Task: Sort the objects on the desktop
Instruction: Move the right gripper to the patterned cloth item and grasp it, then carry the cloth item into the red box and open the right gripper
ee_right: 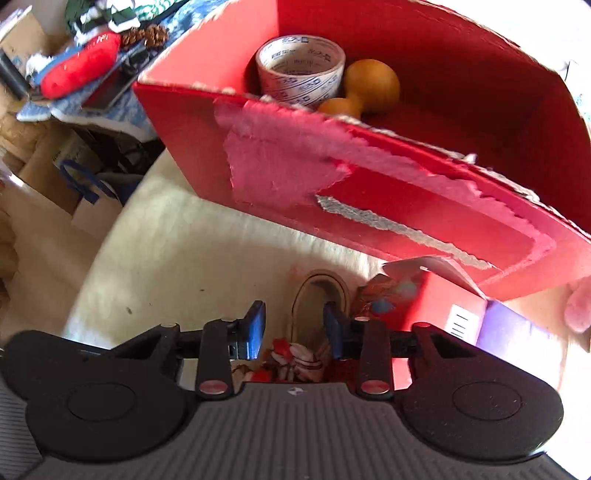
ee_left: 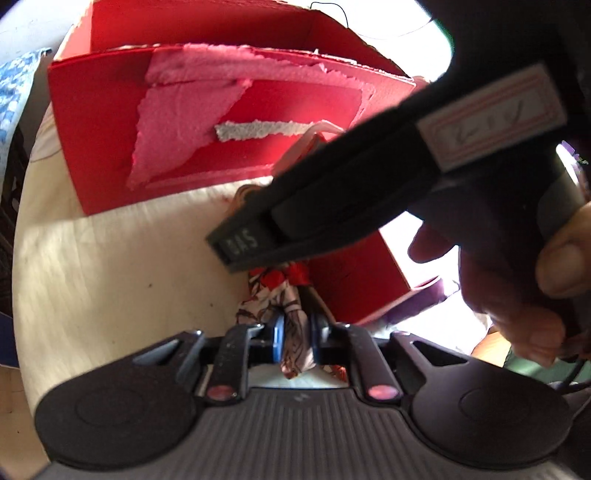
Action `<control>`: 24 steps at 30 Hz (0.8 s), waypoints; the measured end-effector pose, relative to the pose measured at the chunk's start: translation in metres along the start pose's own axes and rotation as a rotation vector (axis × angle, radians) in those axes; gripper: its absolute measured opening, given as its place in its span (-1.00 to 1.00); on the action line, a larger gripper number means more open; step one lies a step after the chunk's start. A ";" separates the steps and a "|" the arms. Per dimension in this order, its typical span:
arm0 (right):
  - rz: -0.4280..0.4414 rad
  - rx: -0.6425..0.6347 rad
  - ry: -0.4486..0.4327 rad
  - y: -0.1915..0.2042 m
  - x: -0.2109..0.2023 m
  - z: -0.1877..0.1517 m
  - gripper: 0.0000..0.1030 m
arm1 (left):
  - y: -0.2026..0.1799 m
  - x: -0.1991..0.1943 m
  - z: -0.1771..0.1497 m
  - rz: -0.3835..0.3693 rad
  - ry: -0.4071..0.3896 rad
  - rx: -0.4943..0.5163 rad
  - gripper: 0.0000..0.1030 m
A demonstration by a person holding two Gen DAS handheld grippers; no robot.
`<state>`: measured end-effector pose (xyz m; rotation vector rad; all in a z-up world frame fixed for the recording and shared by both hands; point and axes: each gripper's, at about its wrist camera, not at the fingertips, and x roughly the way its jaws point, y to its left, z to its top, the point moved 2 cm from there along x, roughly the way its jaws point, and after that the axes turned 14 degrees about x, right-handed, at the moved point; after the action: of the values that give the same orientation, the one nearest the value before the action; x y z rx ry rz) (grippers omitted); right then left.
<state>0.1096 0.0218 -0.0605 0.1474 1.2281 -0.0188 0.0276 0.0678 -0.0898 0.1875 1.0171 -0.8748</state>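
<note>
Red cardboard box sits on the cream bench, far side, its front face torn to pink with a grey strip. Inside, at the box's far left: a roll of white printed tape, with an orange dumbbell-shaped thing touching it on the right.

Left claw: blue pads pinched together on a floral cloth pouch, white with red and brown print. Pouch stands between the fingers, near side of the box, just beside a smaller red box to the right.

Right claw: fingers apart, nothing between them, hovering over the same floral pouch, which shows low in the gap. A beige cord loop lies on the bench just beyond it. Small red carton with a white flap sits right of the claw, touching the big box's front; a purple thing beside it further right.

In the left wrist view the right claw's black body crosses the frame from upper right, held by a person's hand.

Far left off the bench: clutter, a red object, pine cones, a white bag with blue handles. Blurred.
</note>
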 end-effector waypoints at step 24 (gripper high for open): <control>0.567 0.332 -0.395 -0.075 -0.138 0.038 -0.82 | -0.008 -0.133 0.098 0.175 -0.302 0.252 -0.84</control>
<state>0.0916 -0.0659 0.0738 0.7430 0.7487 0.2326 0.0565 0.0854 0.0718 0.3414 0.5986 -0.8403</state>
